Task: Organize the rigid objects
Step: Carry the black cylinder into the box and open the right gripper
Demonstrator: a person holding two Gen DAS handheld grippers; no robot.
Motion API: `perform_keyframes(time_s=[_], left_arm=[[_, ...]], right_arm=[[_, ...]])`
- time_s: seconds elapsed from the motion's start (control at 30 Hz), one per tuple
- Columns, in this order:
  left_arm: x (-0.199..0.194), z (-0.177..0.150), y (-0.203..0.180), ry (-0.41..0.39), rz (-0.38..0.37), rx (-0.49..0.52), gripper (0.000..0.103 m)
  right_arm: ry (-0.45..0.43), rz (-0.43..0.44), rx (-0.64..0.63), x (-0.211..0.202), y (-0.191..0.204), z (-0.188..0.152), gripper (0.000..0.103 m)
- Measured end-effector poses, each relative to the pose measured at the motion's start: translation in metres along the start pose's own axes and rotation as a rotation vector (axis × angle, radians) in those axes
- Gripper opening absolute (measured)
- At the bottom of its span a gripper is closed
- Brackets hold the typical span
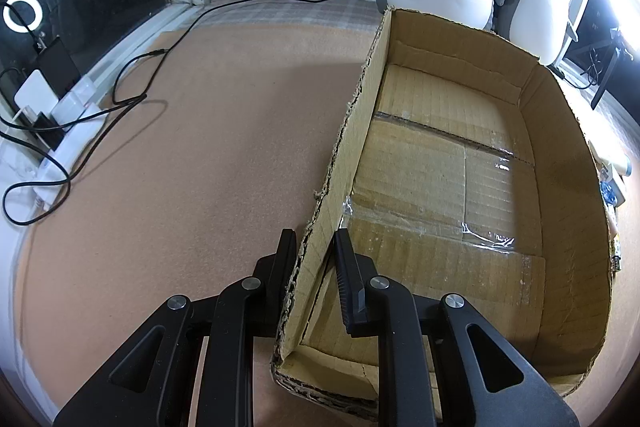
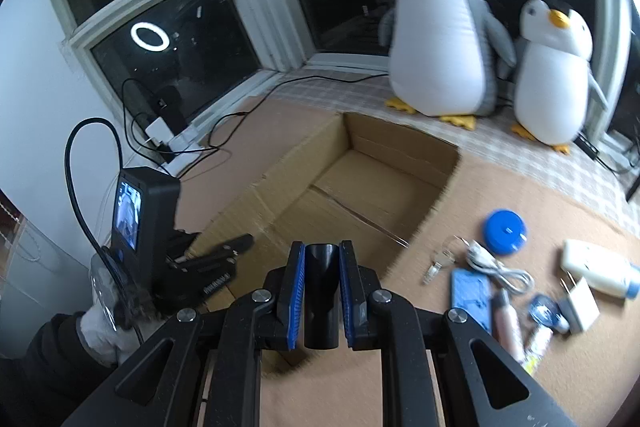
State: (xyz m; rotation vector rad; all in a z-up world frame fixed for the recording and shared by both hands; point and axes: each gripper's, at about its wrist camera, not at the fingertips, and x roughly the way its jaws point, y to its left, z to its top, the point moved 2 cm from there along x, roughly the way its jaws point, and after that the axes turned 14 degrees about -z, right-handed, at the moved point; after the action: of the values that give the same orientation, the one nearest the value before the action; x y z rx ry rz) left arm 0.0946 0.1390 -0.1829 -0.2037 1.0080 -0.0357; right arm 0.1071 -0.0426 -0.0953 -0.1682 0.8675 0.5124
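Observation:
An open, empty cardboard box (image 1: pixel 448 167) lies on the brown mat; it also shows in the right wrist view (image 2: pixel 340 187). My left gripper (image 1: pixel 316 243) is shut on the box's left wall (image 1: pixel 360 115), one finger outside and one inside; it also shows in the right wrist view (image 2: pixel 224 251). My right gripper (image 2: pixel 322 251) is shut on a black cylinder (image 2: pixel 320 291), held above the mat at the box's near edge. Loose items lie right of the box: a blue round lid (image 2: pixel 505 231), a white cable (image 2: pixel 496 269), a blue case (image 2: pixel 472 299), a white bottle (image 2: pixel 600 269), a white charger (image 2: pixel 580 305).
Two plush penguins (image 2: pixel 444 31) (image 2: pixel 554 75) stand behind the box by the window. Black cables (image 1: pixel 132 83) and a white power strip (image 1: pixel 68 131) lie at the mat's left edge. A key (image 2: pixel 438 263) and small tubes (image 2: pixel 510 323) lie among the items.

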Motion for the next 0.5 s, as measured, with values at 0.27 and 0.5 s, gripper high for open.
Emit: perform_keyframes(time_s=[0.27, 0.5], left_arm=[[0.0, 0.0, 0.0, -0.003, -0.004, -0.005, 0.018], [0.0, 0.0, 0.0, -0.004, -0.006, -0.006, 0.018]], right_arm=[[0.015, -0.014, -0.048, 0.02, 0.027, 0.011, 0.015], [0.034, -0.037, -0.07, 0.035, 0.038, 0.014, 0.015]])
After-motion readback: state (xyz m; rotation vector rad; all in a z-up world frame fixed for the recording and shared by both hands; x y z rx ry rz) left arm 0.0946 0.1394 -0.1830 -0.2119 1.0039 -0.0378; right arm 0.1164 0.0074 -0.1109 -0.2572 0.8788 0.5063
